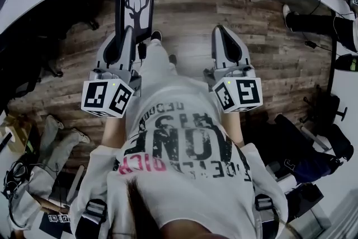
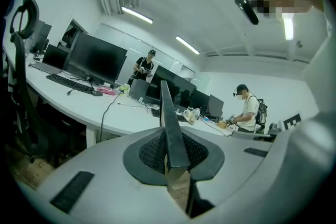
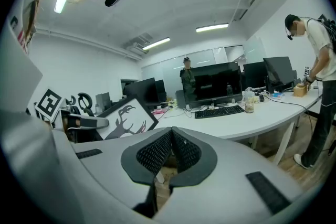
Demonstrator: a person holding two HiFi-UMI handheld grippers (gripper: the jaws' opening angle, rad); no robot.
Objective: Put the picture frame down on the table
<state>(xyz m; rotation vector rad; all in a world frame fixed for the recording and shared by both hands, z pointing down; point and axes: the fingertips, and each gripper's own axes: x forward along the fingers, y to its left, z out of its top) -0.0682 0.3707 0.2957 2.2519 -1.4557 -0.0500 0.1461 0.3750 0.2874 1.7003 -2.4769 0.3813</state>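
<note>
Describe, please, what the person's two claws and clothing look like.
Both the left claw and right claw are grey, rounded shells with black meshed pads, each carrying a white cube of square markers. The person wears a white printed T-shirt.

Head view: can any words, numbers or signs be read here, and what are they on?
No text reads clearly.
On the shirt: big dark letters and a pink row, upside down and creased, too distorted to read.
On the marker cubes: black-and-white square code patterns, not words.
On the picture frame: an antlered deer silhouette, no lettering.
</note>
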